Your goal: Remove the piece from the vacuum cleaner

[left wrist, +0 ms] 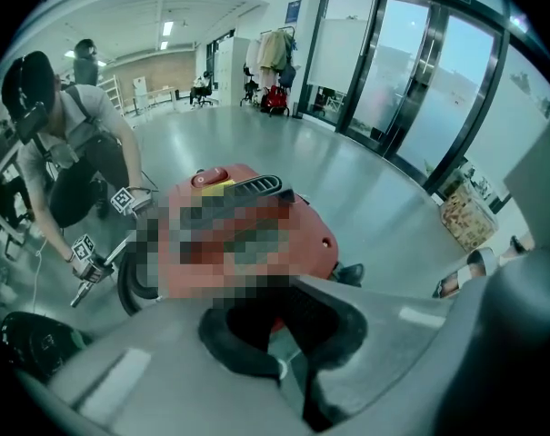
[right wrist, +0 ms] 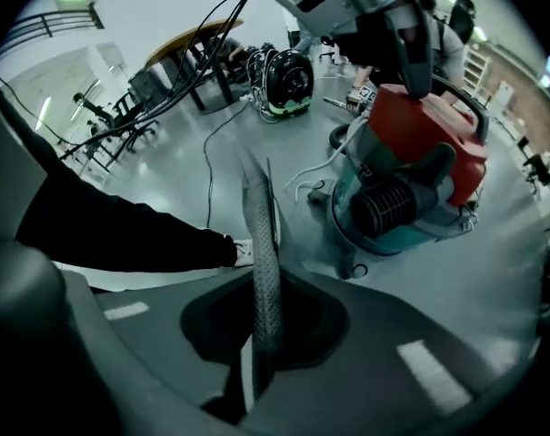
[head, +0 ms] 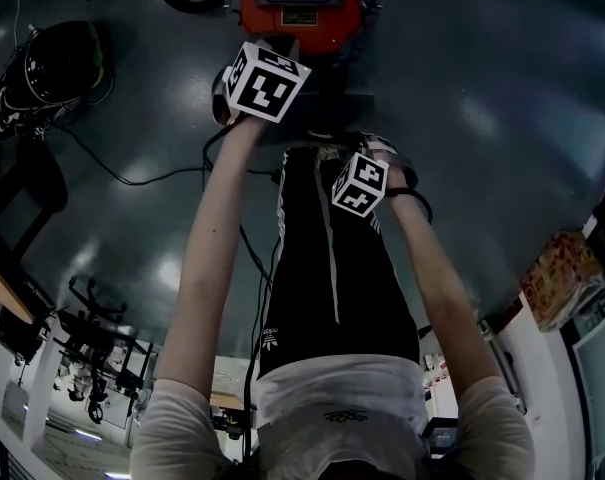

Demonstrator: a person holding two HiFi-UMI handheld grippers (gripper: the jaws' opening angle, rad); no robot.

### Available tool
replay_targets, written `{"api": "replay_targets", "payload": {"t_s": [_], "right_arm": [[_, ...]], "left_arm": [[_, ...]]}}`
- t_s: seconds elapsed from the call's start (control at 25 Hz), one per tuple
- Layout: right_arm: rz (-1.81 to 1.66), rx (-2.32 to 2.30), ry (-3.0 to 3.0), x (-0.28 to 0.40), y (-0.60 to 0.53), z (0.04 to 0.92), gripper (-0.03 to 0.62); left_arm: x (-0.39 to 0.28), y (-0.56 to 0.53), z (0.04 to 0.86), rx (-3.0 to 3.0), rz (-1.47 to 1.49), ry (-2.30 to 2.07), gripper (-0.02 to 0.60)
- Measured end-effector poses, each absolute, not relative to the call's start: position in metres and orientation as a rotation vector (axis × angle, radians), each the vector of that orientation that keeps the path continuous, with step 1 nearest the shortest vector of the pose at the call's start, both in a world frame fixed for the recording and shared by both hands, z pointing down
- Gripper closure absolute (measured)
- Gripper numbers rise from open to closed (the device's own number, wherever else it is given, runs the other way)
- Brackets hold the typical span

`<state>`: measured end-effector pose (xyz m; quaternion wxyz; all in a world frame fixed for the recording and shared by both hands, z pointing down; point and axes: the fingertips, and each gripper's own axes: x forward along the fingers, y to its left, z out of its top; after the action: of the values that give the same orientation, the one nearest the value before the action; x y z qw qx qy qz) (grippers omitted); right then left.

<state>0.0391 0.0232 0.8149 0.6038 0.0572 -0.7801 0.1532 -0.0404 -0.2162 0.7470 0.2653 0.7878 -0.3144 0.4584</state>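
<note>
The red vacuum cleaner stands on the floor ahead of me, and its ribbed black port shows in the right gripper view. My left gripper is held up over the vacuum's near side, under its marker cube. A black mass fills the gap between its jaws, and I cannot make out whether they hold it. My right gripper is lower, beside my black-trousered leg. Its textured grey fingers are pressed together with nothing between them.
A black and green canister lies on the floor further off, with cables trailing across the grey floor. Desks and chairs stand at the left. Another crouching person with grippers is beyond the vacuum. A cardboard box sits at the right.
</note>
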Motion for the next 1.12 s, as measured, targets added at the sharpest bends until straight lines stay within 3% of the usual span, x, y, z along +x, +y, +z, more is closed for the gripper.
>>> {"api": "replay_targets", "payload": {"t_s": [0.2, 0.4, 0.84, 1.12], "right_arm": [[0.439, 0.249, -1.842, 0.035, 0.014, 0.803, 0.559], [0.387, 0.227, -1.866, 0.030, 0.017, 0.769, 0.559], [0.482, 0.378, -2.020, 0.027, -0.003, 0.569, 0.559], [0.264, 0.636, -2.169, 0.035, -0.091, 0.412, 0.559]], "left_arm": [[-0.042, -0.217, 0.748, 2.095, 1.120, -0.908, 0.580], [-0.053, -0.210, 0.718, 1.969, 0.738, -1.048, 0.580], [-0.087, -0.163, 0.497, 2.093, 0.348, -1.263, 0.580], [-0.115, -0.181, 0.288, 2.410, -0.004, -1.415, 0.580]]}}
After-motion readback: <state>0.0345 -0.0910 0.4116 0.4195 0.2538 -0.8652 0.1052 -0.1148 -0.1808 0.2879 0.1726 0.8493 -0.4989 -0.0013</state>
